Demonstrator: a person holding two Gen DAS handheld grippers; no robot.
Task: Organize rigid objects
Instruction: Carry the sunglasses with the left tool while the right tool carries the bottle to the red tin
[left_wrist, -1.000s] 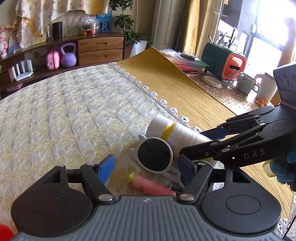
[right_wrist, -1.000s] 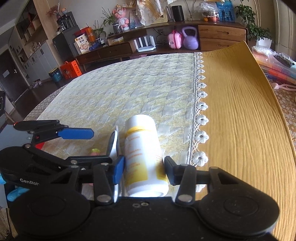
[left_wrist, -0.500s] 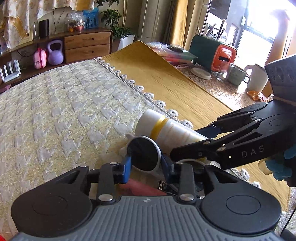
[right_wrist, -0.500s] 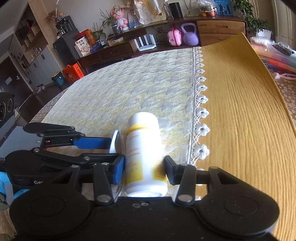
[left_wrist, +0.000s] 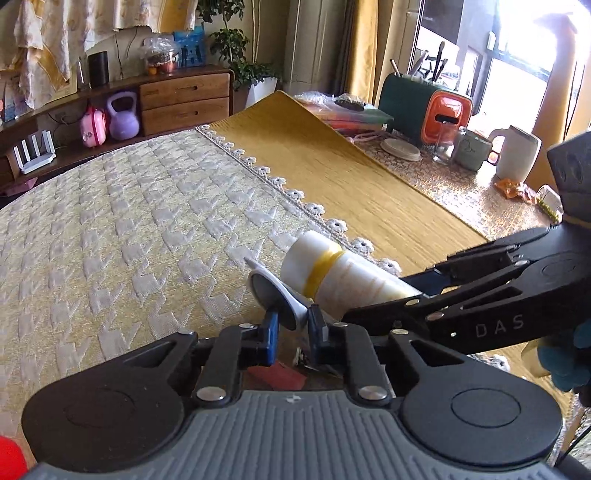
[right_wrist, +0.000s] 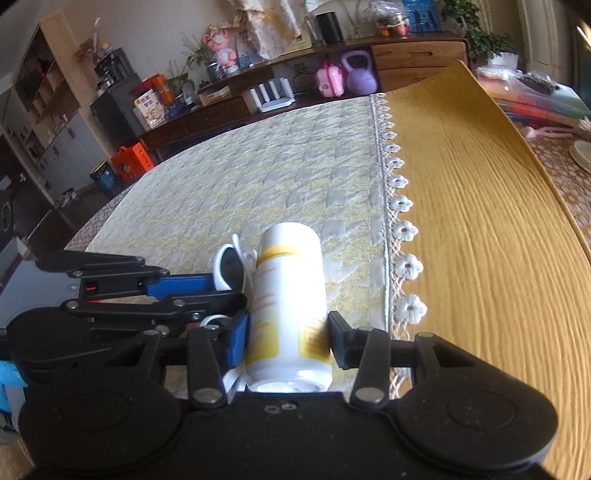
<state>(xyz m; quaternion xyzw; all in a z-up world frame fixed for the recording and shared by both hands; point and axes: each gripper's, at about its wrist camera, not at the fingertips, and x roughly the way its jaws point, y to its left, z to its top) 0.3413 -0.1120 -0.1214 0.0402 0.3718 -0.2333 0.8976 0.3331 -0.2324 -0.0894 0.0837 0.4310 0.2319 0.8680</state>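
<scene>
Left tool (left_wrist: 291, 326): jaws have just been closing, now narrow and pinching the white sunglasses (left_wrist: 275, 295) by the frame, one dark lens sticking up past the fingertips. Right tool (right_wrist: 286, 338) is gripping the white bottle (right_wrist: 290, 302) with the yellow band, both pads pressing its sides, the bottle pointing away from the camera. Sunglasses are sitting just beside the bottle, on its left in the right wrist view. Both are over the cream quilted cloth (left_wrist: 122, 229) near its lace edge on the desk. A pink object (left_wrist: 275, 374) is lying under the left tool.
</scene>
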